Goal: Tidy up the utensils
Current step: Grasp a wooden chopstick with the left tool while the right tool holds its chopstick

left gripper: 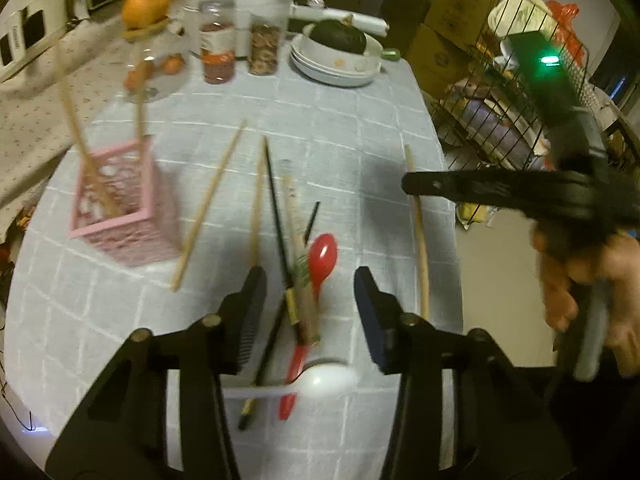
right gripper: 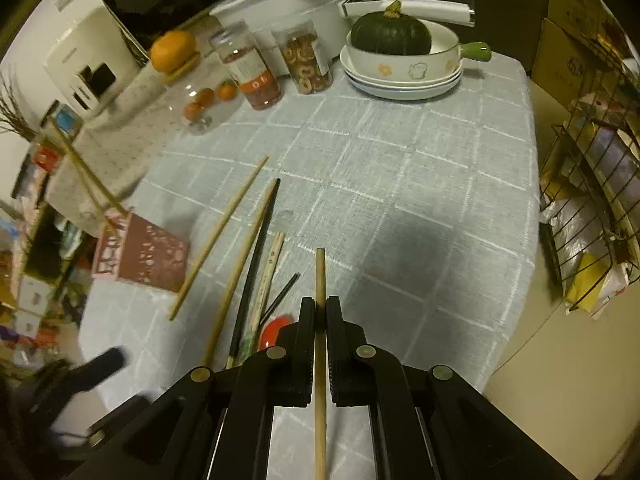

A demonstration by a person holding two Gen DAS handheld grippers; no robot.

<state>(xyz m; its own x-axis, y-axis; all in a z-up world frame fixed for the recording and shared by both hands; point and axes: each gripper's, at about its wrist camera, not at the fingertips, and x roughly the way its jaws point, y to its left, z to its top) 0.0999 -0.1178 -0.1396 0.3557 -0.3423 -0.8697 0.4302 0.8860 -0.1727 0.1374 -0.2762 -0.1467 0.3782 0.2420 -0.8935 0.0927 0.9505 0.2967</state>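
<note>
Sorting is only beginning: the pink holder (left gripper: 120,208) near the tabletop's left edge is holding two chopsticks, while loose chopsticks (left gripper: 208,208), a red spoon (left gripper: 322,256) and a white spoon (left gripper: 320,380) are lying mid-tabletop. The left gripper (left gripper: 310,316) is hovering over them, spread and empty. Only the right wrist view is showing the right gripper (right gripper: 320,312) pinching a wooden chopstick (right gripper: 320,272).

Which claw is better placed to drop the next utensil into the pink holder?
Right, probably. The right claw is already shut on a plain wooden chopstick. The left claw is empty, jaws apart above the red plastic spoon, though the pink perforated square holder sits nearer its side.
</note>
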